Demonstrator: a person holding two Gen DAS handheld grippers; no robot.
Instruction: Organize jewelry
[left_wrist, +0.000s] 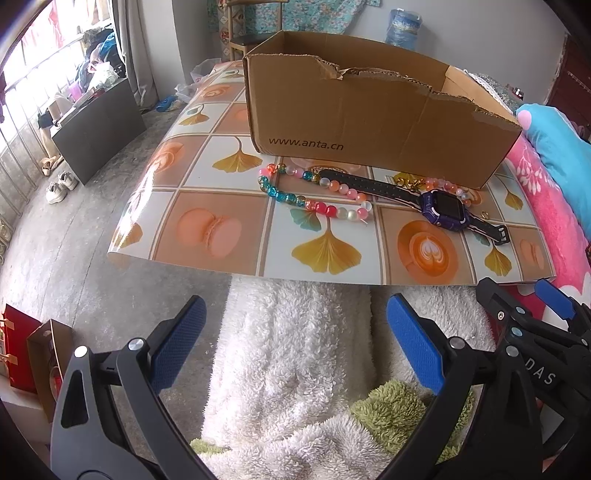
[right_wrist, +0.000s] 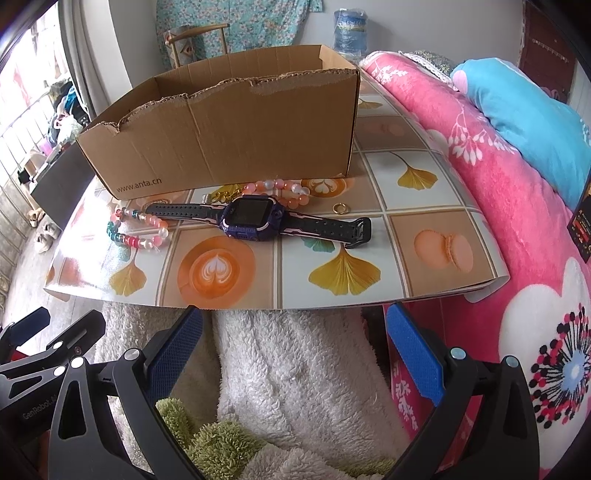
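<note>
A purple smartwatch (left_wrist: 445, 207) (right_wrist: 255, 218) with a black strap lies on the patterned mat (left_wrist: 221, 236) (right_wrist: 443, 258), in front of an open cardboard box (left_wrist: 369, 122) (right_wrist: 229, 140). A string of coloured beads (left_wrist: 295, 197) (right_wrist: 140, 236) curls to the watch's left, and a pink and orange bead bracelet (right_wrist: 280, 190) lies behind it. A small gold ring (right_wrist: 340, 209) (left_wrist: 484, 214) sits to the right. My left gripper (left_wrist: 295, 347) and right gripper (right_wrist: 295, 354) hover open and empty over a fluffy white blanket (left_wrist: 295, 350) (right_wrist: 295, 362), short of the mat's near edge.
A pink flowered quilt (right_wrist: 498, 206) and blue pillow (right_wrist: 528, 122) rise along the right. The floor (left_wrist: 74, 258) drops off to the left, with shoes and a dark board. A small gold chain piece (right_wrist: 225, 196) lies by the box front.
</note>
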